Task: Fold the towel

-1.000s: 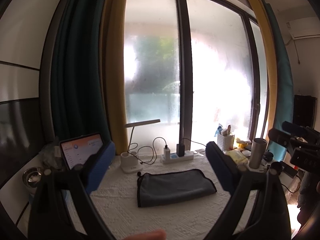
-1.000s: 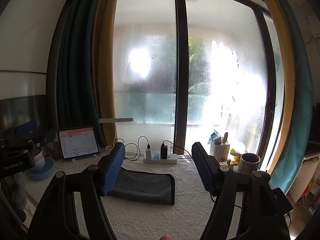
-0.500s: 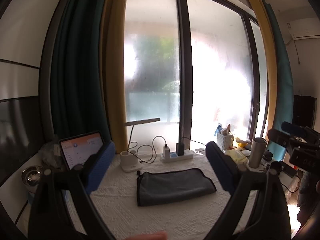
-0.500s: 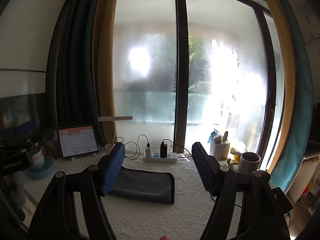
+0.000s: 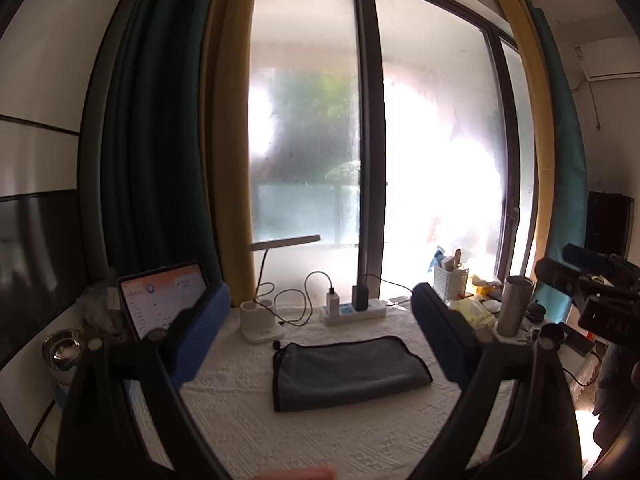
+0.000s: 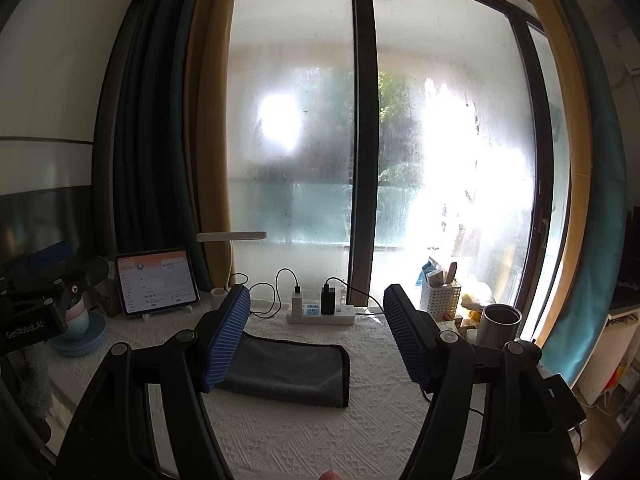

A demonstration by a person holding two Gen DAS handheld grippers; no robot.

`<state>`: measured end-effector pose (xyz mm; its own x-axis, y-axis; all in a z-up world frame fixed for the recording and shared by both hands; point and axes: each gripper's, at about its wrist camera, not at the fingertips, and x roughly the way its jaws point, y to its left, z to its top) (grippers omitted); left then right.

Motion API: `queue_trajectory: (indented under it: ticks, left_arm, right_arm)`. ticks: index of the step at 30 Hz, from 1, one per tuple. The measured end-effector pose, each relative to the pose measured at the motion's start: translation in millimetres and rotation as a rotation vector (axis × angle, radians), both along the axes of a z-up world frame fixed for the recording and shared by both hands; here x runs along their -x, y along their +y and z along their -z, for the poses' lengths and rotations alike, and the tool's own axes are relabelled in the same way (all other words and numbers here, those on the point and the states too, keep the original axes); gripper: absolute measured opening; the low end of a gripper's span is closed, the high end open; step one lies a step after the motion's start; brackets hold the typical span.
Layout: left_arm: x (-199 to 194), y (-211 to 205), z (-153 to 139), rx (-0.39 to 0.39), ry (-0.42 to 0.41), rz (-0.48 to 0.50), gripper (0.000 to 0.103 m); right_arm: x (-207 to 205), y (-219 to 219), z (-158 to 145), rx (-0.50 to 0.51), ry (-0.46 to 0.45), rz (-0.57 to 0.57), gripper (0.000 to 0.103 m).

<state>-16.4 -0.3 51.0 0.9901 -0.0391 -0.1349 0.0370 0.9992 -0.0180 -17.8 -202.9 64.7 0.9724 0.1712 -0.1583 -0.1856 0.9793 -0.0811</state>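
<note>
Facing a tall fogged window (image 5: 360, 140) framed by yellow and teal curtains, with strong backlight washing out the right pane. Looking down on a worktop (image 5: 328, 432) covered in a white textured cloth. Lying flat near the middle of the worktop, towards its far edge: grey towel (image 5: 348, 372), dark-bordered, folded into a long strip, untouched by either tool. Sitting along the far edge behind the towel: white power strip (image 5: 354, 314) with two chargers plugged in, and a white lamp base (image 5: 260, 324) just to its left. Leaning at the far left corner: tablet (image 6: 156, 282), screen lit. Standing near the right edge: steel tumbler (image 5: 516, 306) and a white slotted basket (image 5: 450, 282). Hovering above the near part of the worktop: left gripper (image 5: 320, 344), blue-padded fingers spread wide apart, holding nothing, towel showing in the gap between them. Hovering likewise: right gripper (image 6: 316, 338), fingers spread wide, holding nothing; its left pad overlapping the towel's (image 6: 288, 372) left end in the right wrist view, contact not determinable. Showing at the margins of each view: the opposite tool's black body.
</note>
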Motion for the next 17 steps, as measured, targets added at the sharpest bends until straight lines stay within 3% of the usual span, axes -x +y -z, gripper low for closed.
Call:
queue_trajectory:
  ticks: [17]
  left_arm:
    - [-4.1, -7.5, 6.2, 0.005, 0.009, 0.031, 0.093]
  right_arm:
    - [-1.1, -0.2, 1.3, 0.000, 0.004, -0.004, 0.072]
